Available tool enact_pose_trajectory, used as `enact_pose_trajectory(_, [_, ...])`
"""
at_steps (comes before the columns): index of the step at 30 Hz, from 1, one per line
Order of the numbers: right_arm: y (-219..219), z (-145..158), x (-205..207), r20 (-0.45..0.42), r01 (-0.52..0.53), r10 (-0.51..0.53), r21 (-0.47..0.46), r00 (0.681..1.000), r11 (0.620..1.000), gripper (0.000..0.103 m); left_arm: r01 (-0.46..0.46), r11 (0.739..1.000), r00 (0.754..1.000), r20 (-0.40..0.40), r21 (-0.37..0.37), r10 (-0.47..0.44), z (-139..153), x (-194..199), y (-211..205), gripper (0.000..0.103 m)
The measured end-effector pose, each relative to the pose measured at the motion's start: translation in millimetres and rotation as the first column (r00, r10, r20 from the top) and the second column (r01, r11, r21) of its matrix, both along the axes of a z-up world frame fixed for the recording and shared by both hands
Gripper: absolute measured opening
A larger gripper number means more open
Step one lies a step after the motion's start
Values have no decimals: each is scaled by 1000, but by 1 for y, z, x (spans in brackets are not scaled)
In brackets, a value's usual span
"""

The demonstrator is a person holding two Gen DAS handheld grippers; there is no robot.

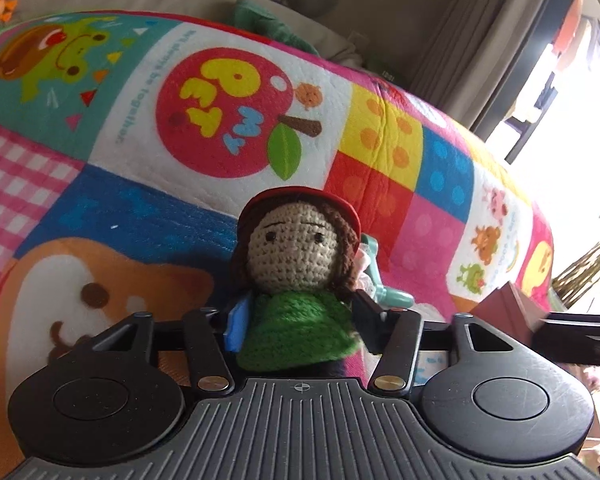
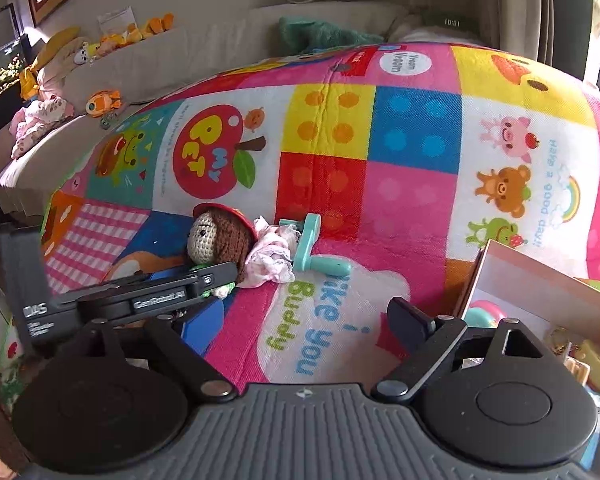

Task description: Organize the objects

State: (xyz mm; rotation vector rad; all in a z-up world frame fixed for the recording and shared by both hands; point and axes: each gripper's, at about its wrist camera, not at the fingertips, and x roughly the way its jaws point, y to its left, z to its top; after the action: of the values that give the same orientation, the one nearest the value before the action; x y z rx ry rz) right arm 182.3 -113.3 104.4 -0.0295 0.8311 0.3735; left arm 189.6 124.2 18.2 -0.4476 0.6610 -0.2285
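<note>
- Left gripper [image 1: 300, 320]: both pads lie against the green body of the crochet doll [image 1: 292, 248]; it appears clamped on the doll, low over the mat.
- Right gripper [image 2: 300, 328]: jaws wide apart, nothing between them.
- Step, as judged: moving the doll to the open box [image 2: 540, 280] at near right. Grip the body, not the head; lift clear of the pink frilly cloth [image 2: 272, 256] and teal toy [image 2: 312, 248] just beside it.
- Surface: a soft, quilted play mat [image 2: 416, 128] in bright patches.
- Room: a beige sofa [image 2: 140, 60] with plush toys at far left; 1 bright window at right.
</note>
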Motion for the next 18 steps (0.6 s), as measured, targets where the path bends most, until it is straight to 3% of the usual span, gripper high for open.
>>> enact_pose_trajectory(2, [6, -3, 11, -15, 13, -13, 7, 1000, 1000, 90, -5, 1000, 1000, -12, 15, 6, 7, -18, 9, 41])
enact_pose_trajectory(3, [11, -6, 18, -22, 18, -18, 8, 1000, 1000, 90, -12, 1000, 1000, -9, 24, 13, 9, -30, 15, 17])
enact_pose_trajectory(4, [19, -8, 26, -22, 20, -20, -1, 1000, 1000, 90, -8, 1000, 1000, -2, 24, 8, 10, -43, 20, 12])
enact_pose_trajectory(8, [67, -29, 54, 36, -26, 30, -103, 999, 994, 90, -31, 999, 999, 24, 8, 31, 12, -87, 35, 12])
enact_pose_trajectory(12, [99, -43, 87, 57, -17, 23, -93, 998, 996, 90, 25, 999, 1000, 17, -22, -25, 7, -104, 38, 12])
enact_pose_trajectory(15, [95, -48, 124, -7, 87, -88, -41, 996, 995, 90, 57, 997, 997, 57, -53, -53, 10, -109, 42, 12])
enact_pose_trajectory(18, [74, -65, 152, -139, 171, -165, 27, 976, 985, 89, 31, 997, 993, 117, -64, -23, 12, -112, 46, 12])
